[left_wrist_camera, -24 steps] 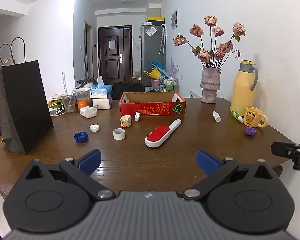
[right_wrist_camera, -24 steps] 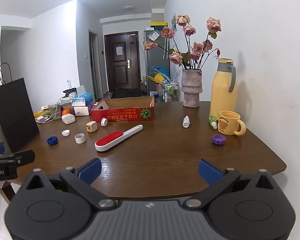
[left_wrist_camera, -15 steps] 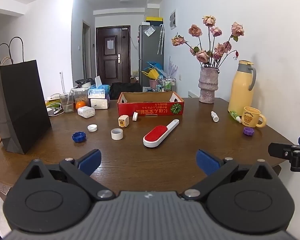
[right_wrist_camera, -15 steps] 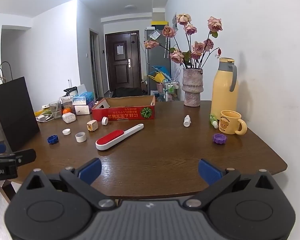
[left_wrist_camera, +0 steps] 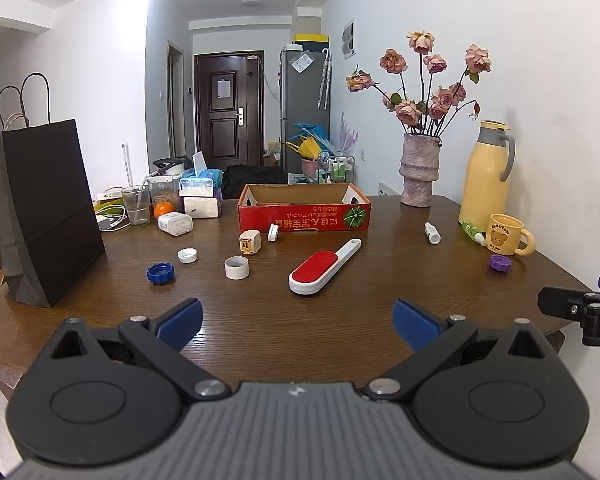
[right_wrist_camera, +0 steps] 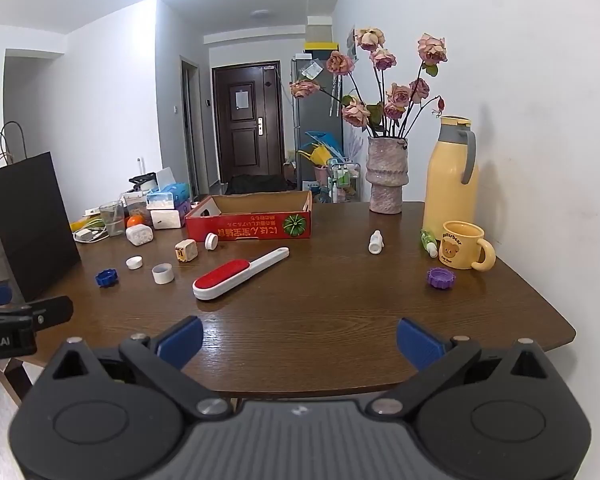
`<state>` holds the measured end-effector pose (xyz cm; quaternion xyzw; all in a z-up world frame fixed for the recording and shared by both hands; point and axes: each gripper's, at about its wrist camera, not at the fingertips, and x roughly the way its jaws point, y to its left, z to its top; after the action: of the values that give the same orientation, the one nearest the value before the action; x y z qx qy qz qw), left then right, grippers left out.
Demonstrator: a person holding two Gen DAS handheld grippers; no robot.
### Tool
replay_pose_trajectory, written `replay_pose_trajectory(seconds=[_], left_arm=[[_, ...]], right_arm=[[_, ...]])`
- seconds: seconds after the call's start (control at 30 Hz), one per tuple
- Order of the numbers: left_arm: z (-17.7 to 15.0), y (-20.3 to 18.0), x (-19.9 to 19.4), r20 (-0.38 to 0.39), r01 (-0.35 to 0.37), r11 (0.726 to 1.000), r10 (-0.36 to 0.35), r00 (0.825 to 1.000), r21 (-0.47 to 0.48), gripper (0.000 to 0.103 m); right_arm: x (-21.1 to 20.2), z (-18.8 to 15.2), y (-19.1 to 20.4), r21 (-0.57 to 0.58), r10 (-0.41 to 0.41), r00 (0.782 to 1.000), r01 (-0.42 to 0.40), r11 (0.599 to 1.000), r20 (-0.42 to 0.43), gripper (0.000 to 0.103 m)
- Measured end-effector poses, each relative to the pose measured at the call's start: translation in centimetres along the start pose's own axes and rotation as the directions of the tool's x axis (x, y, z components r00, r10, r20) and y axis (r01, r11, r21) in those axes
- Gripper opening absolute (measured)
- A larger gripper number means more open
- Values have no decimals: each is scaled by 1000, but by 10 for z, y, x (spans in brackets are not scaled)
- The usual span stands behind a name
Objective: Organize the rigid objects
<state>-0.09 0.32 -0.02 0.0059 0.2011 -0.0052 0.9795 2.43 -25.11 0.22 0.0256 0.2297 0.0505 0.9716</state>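
— Dark wooden table fills the near view, with both claws hovering at its near edge. How do they stand?

— The left gripper and the right gripper are both spread wide, and neither has anything between its blue pads.

— And the things to sort?

— All loose on the table. Nearest is the red lint brush, lying at a slant near the middle. Left of it sit a white ring, a blue cap and a white cap. A purple cap lies far off to the right, just beside the yellow mug. Farther back are a small cube, a small white lid on edge and a white dropper bottle.

— Anything put away?

— Seemingly not. The red cardboard box stands at the far middle, and its visible inside looks bare. By that reading the sorting has not begun, and every piece is left to move.
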Motion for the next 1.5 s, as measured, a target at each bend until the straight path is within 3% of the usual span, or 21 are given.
replay_pose_trajectory(seconds=[1.5], left_arm=[[2, -1, -2, 3, -2, 1000, 2, 1000, 1, 103]], right_arm=[[-2, -1, 6, -8, 7, 1000, -7, 1000, 10, 103]])
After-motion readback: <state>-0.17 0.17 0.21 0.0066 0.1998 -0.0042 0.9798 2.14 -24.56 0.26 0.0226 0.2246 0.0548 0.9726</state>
